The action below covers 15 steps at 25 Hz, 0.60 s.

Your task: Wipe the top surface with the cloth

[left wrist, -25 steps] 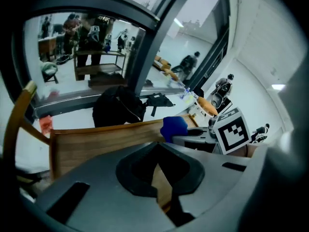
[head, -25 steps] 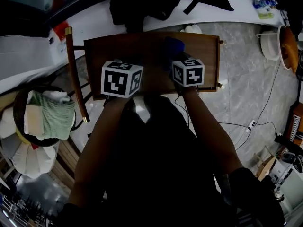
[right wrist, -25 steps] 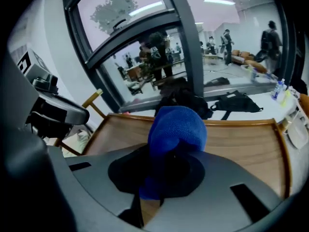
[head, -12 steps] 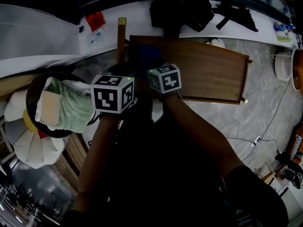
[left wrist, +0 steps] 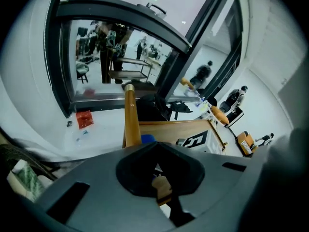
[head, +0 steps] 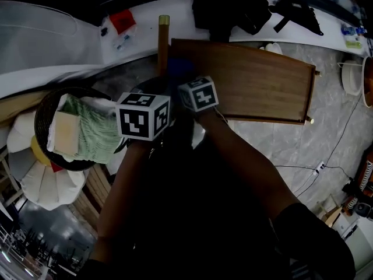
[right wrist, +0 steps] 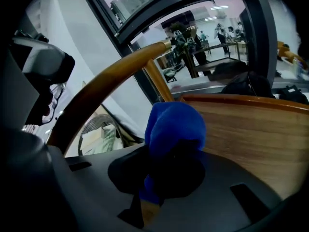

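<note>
The wooden top [head: 256, 80] is a long plank of brown grain, bare across most of its length and dull in the dim light. At its left end a round wooden rail [head: 164, 39] with a brass cap runs along the short edge.

The right gripper [right wrist: 158, 174] is at that left end, its jaws pinching a blue cloth [right wrist: 174, 127]. The cloth bunches up in a soft lump over the wood just inside the rail. Whether the lump presses on the grain, I cannot tell.

The left gripper [left wrist: 163, 190] hangs just off the top's left end, on the near side of the rail. Its jaws are pressed together with nothing between them, and only a sliver of wood shows past them.

Left of the top sits a dark round basket [head: 42, 107] holding a folded green towel [head: 93, 134]. Beyond the top's far edge runs a white ledge [head: 70, 45], with a red packet [head: 122, 21] near the rail and black bags [head: 233, 7] heaped further along. Above the ledge stands a big window in a dark frame [left wrist: 120, 18]. To the right of the top and in front of it the floor [head: 335, 127] is grey marbled stone, with a thin cable [head: 300, 168] trailing across it.
</note>
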{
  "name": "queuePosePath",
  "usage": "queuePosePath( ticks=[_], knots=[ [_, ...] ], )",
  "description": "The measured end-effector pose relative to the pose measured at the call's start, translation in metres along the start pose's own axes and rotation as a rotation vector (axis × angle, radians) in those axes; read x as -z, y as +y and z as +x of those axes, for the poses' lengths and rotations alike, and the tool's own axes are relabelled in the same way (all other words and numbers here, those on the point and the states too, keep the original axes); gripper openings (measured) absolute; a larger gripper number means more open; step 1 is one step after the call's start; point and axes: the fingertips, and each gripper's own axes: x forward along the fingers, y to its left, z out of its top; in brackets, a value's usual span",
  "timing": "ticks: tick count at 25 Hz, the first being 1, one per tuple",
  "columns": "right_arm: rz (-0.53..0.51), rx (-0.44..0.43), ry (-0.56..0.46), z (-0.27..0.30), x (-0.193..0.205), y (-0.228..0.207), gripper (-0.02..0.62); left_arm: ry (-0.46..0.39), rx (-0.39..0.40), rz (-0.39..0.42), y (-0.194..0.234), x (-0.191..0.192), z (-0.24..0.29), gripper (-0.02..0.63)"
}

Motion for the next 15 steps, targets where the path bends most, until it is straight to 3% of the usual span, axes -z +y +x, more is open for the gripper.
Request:
queuePosePath(
  ticks=[9, 15],
  knots=[
    [-0.020, 0.038, 0.017, -0.020, 0.006, -0.030, 0.061, 0.020, 0.024, 0.040, -0.030, -0.004, 0.022, 0.008],
    [0.025, 0.069, 0.015, -0.056, 0.025, -0.079, 0.061, 0.053, -0.003, 0.068, -0.056, 0.000, 0.056, 0.008]
  ],
)
